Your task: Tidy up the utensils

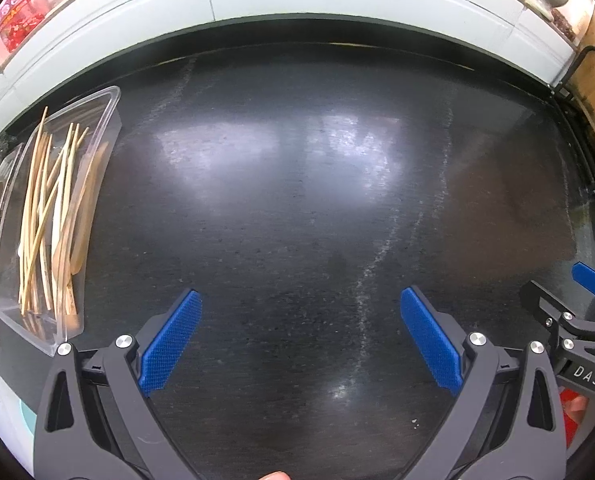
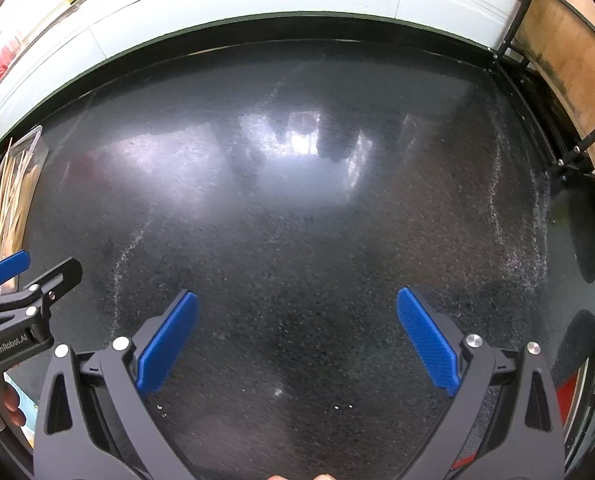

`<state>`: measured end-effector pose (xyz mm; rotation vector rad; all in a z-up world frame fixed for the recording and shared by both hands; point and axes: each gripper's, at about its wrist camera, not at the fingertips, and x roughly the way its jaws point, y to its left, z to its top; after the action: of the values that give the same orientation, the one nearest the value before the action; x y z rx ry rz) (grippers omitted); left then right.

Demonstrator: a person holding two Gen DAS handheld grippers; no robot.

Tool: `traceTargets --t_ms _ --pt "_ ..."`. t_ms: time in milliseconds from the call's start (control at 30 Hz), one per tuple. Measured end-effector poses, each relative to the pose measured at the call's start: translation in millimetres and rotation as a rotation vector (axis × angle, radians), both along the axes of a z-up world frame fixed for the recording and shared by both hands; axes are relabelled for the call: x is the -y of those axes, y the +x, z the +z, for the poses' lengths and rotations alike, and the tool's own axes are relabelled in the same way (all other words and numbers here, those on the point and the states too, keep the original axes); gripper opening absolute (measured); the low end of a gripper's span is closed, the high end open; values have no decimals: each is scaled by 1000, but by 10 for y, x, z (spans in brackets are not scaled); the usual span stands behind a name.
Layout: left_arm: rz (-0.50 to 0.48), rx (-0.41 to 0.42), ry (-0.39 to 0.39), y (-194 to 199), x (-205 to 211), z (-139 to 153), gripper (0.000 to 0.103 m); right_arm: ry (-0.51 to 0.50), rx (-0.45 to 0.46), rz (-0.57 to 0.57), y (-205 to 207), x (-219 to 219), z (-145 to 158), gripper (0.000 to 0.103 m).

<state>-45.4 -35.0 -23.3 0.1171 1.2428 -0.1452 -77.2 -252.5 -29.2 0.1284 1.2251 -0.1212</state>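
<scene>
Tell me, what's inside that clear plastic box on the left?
The clear box holds a loose pile of thin bamboo sticks and flat wooden pieces. Anything beneath the pile is hidden.

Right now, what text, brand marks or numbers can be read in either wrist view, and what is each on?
"DAS" — on the black body of the right gripper, seen at the edge of the left wrist view.
"GenRobot.AI" — on the black body of the left gripper, seen in the right wrist view.
Red packaging on the far shelf carries print, but it is too blurred to read.
No numbers are legible.
</scene>
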Motion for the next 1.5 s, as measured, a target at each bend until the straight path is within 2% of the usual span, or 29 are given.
traceTargets --t_ms 367,967,1500 --pt "40 13 8 26 -231 47 97 3 4 47 99 -182 13 96" --pt "-13 18 14 2 46 30 97 0 3 -14 -39 14 30 96" --pt "-6 46 22 -68 -18 100 97 4 6 3 -12 -80 25 96"
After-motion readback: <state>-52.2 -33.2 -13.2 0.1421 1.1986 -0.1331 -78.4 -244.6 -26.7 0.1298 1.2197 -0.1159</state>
